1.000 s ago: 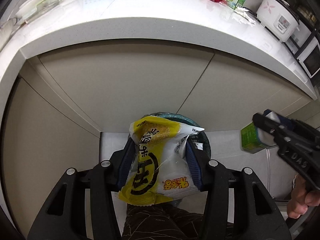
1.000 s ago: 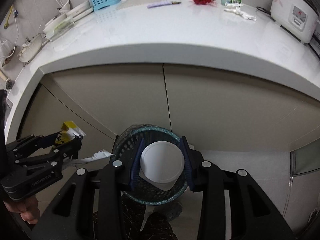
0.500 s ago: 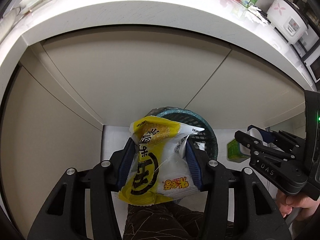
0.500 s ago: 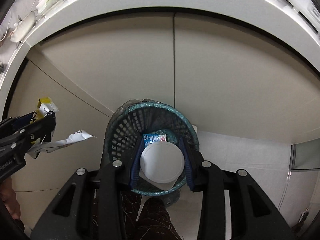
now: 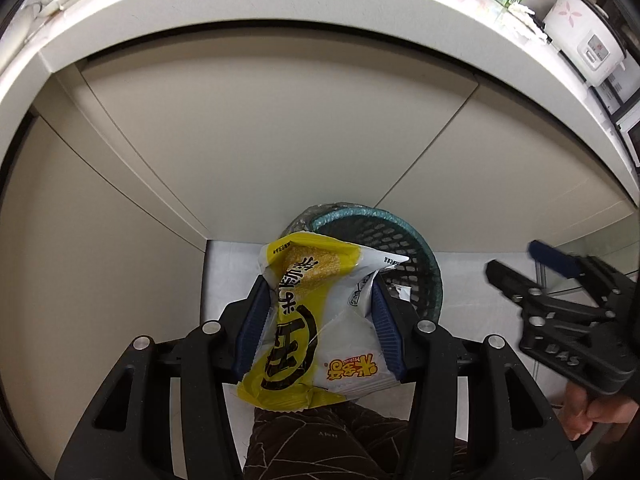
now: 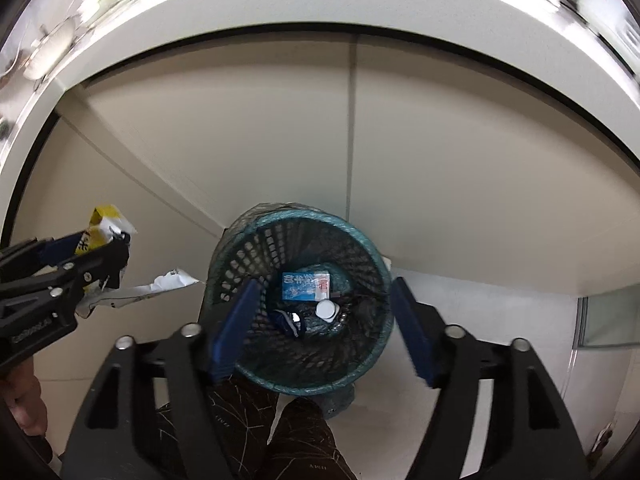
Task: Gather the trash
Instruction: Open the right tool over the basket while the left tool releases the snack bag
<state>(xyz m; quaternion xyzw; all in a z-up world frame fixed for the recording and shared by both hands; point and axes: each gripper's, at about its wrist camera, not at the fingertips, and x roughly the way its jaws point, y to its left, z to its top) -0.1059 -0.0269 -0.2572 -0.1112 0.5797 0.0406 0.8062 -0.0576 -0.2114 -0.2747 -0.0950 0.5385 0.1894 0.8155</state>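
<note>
While left gripper (image 5: 318, 320) clamps the bag (image 5: 316, 320) frame-center btw its pads, right gripper (image 6: 324, 320) gapes over the bin (image 6: 372, 256).

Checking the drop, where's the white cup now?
In the right wrist view, the cup lies at the bottom of the bin, just below the blue carton.

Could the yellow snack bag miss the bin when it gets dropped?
It might. The left gripper holds the crinkly yellow and white snack bag beside the round teal mesh waste bin, not clearly over its opening, so letting go now could land it on the floor. The light, wide bag could also catch on the rim. The open right gripper hovers above the bin and might get bumped.
</note>
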